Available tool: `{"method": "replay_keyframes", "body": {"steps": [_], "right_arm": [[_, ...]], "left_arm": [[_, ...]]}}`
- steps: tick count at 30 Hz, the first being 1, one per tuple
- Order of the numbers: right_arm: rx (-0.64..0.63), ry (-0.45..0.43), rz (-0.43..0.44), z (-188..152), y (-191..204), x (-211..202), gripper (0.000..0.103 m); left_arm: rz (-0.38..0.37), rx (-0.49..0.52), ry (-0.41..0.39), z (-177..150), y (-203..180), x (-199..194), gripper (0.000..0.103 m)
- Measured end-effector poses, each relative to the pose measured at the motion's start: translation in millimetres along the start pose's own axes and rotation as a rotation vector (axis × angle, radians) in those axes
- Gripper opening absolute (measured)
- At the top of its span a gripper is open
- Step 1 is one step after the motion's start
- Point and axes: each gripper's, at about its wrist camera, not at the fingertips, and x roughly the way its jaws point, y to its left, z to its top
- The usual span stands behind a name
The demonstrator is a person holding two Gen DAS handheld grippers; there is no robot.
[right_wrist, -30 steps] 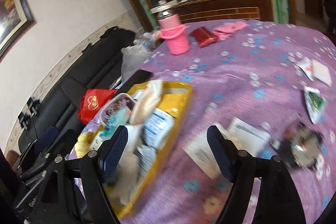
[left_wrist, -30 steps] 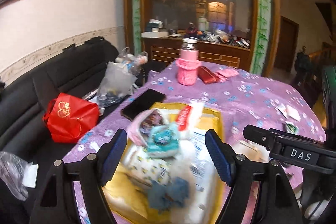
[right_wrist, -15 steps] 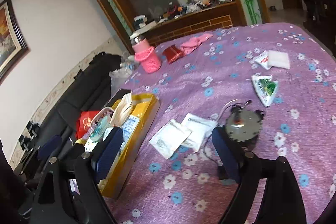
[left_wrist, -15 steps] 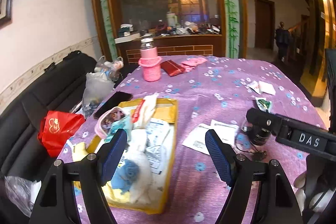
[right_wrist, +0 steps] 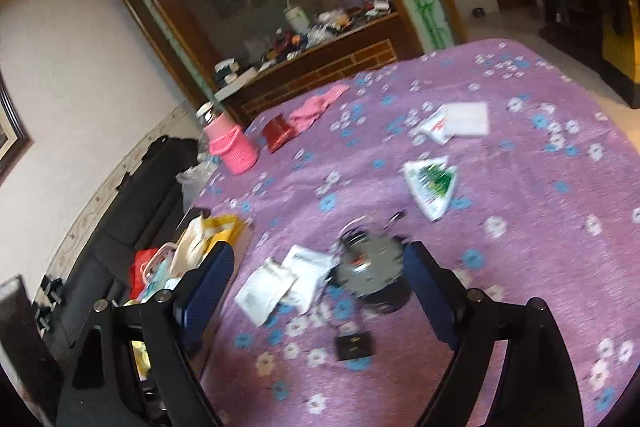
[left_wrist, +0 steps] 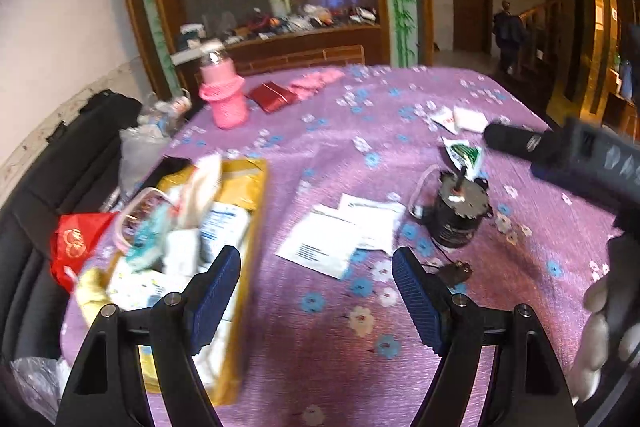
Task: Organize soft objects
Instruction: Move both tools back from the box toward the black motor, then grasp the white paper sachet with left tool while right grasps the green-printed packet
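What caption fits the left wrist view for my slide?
Open left tongs hover above the purple tablecloth between a yellow tray of soft packets and white packets.

A home's living room, probably: black sofa (left_wrist: pixel 52 163), flowered purple tablecloth (left_wrist: pixel 360 131), cluttered wooden sideboard (left_wrist: pixel 304 43).

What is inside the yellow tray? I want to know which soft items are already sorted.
The yellow tray holds a heap of soft packets: white tissue packs, a teal pouch and a pink-rimmed pouch. Blur hides the labels, and whatever lies under the heap is covered.
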Motion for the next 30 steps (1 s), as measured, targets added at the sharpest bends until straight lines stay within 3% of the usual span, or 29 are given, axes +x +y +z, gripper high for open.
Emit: {"method": "replay_keyframes", "body": {"steps": [8, 15, 18, 26, 30], "right_arm": [[0.139, 0.018, -0.063, -3, -60, 4, 0.086], [0.147, 0.033, -0.097, 1, -76, 9, 0.086], [0.136, 0.035, -0.118, 11, -80, 9, 0.086], [0.072, 0.117, -0.197, 40, -92, 36, 0.086], [-0.019, 0.201, -0.212, 42, -90, 73, 0.086]], "left_arm": [[-0.126, -0.058, 0.18, -20, -9, 53, 0.081], [-0.126, -0.048, 0.278, -50, -9, 83, 0.083], [-0.167, -0.023, 0.258, -56, -14, 83, 0.103], [-0.209, 0.035, 0.271, -62, -19, 79, 0.102], [-0.294, -0.059, 0.27, -49, 4, 74, 0.092]]}}
